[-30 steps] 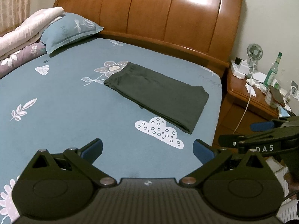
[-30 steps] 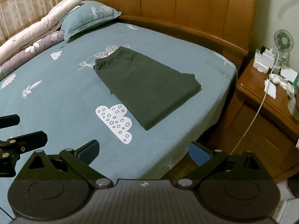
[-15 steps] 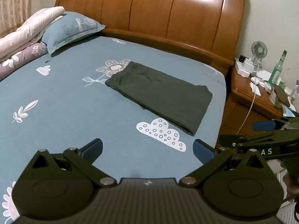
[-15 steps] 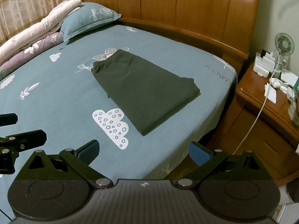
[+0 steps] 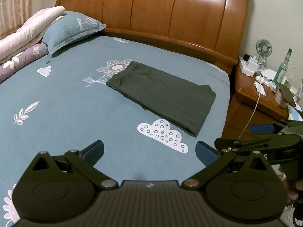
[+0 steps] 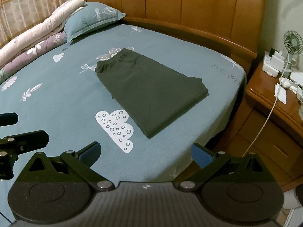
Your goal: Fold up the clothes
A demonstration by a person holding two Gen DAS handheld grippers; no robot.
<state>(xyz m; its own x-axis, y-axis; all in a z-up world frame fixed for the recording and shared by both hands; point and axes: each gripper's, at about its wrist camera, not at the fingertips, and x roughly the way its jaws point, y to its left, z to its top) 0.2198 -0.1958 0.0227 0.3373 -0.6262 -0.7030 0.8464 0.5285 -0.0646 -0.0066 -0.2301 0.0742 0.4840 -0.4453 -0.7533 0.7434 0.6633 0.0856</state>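
Garment: dark green folded cloth rectangle (image 5: pixel 161 96) lying flat on blue printed bed sheet (image 5: pixel 56 98), near bed's nightstand side.
L tongs (image 5: pixel 149 149): gaping wide, gripping nothing, hovering apart from garment.
R tongs (image 6: pixel 144 151): same, spread wide, empty.

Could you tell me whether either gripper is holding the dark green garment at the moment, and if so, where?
Nothing is held. The left gripper and right gripper are open, short of the folded garment.
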